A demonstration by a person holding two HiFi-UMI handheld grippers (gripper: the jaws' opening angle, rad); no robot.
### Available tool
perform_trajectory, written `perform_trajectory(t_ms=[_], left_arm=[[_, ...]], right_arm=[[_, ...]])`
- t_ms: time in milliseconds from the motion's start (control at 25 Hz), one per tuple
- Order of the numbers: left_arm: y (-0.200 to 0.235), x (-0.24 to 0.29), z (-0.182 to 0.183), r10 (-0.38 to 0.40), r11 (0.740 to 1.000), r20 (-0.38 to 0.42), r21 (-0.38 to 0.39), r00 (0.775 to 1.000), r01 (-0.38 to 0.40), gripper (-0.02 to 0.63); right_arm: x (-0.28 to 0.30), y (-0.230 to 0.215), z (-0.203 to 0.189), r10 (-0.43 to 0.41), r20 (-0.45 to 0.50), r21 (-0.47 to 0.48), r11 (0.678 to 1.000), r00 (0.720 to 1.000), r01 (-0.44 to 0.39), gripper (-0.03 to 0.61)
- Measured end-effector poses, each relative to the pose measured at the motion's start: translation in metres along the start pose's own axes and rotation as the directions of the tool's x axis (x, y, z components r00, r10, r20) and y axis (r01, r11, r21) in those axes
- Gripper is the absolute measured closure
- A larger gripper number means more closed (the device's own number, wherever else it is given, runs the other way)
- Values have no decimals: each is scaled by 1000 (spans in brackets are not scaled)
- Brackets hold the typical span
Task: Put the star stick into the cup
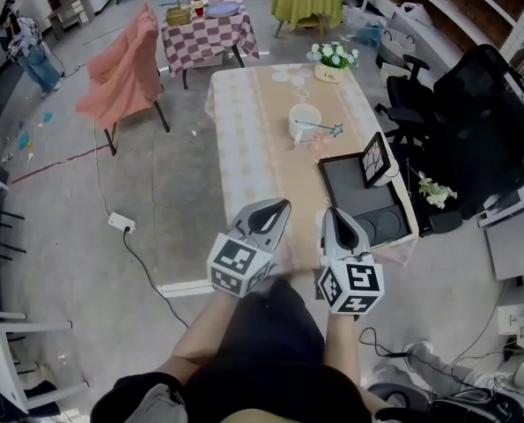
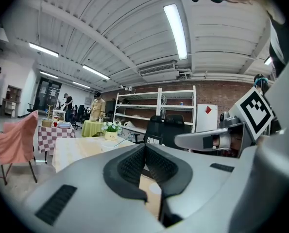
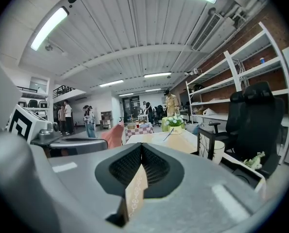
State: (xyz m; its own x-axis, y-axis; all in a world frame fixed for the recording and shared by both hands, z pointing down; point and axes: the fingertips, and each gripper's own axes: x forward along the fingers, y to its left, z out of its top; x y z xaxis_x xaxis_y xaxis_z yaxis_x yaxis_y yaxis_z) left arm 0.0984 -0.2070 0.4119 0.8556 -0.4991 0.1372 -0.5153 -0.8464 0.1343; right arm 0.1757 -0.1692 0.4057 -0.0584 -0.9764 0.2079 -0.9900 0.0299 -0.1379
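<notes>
1. I count two grippers. The left gripper (image 1: 273,211) and the right gripper (image 1: 334,222) both hover over the near edge of the table (image 1: 251,139), side by side.
2. Both have their jaws pressed together with nothing between them (each gripper's own view shows the ribbed pads meeting).
3. There is one cup (image 1: 303,122), white, standing mid-table toward the right edge.
4. There is one star stick (image 1: 320,129). It lies at the cup's mouth with its star end jutting out to the right. I cannot tell how deep its other end sits.
5. One flower pot (image 1: 332,62) stands at the far right corner.
6. One black tray (image 1: 360,208) fills the near right corner, out to the table's right edge. One marker card (image 1: 376,159) leans at the tray's far side.
7. The left half of the cloth is bare from the near edge to the far edge.
8. Off the table, one black office chair (image 1: 473,104) crowds the right side. One pink-draped chair (image 1: 121,64) stands well apart on the left.
</notes>
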Motion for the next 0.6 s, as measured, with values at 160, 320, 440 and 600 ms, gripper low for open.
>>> perform_trajectory(t_ms=[160, 320, 440, 600], left_arm=[[-2, -6, -4, -6, 1000, -6, 0, 1000, 6, 604], [0, -9, -5, -3, 1000, -7, -2, 1000, 3, 604], [3, -10, -5, 1, 1000, -7, -4, 1000, -1, 604], [5, -11, -6, 6, 1000, -5, -6, 1000, -6, 604]], right_arm=[[-4, 3, -2, -5, 0, -8, 1000, 1000, 5, 574], [-4, 6, -3, -4, 0, -7, 1000, 1000, 4, 574], [-2, 7, -4, -5, -3, -4, 1000, 1000, 5, 574], [-1, 7, -5, -8, -3, -3, 1000, 1000, 8, 574]])
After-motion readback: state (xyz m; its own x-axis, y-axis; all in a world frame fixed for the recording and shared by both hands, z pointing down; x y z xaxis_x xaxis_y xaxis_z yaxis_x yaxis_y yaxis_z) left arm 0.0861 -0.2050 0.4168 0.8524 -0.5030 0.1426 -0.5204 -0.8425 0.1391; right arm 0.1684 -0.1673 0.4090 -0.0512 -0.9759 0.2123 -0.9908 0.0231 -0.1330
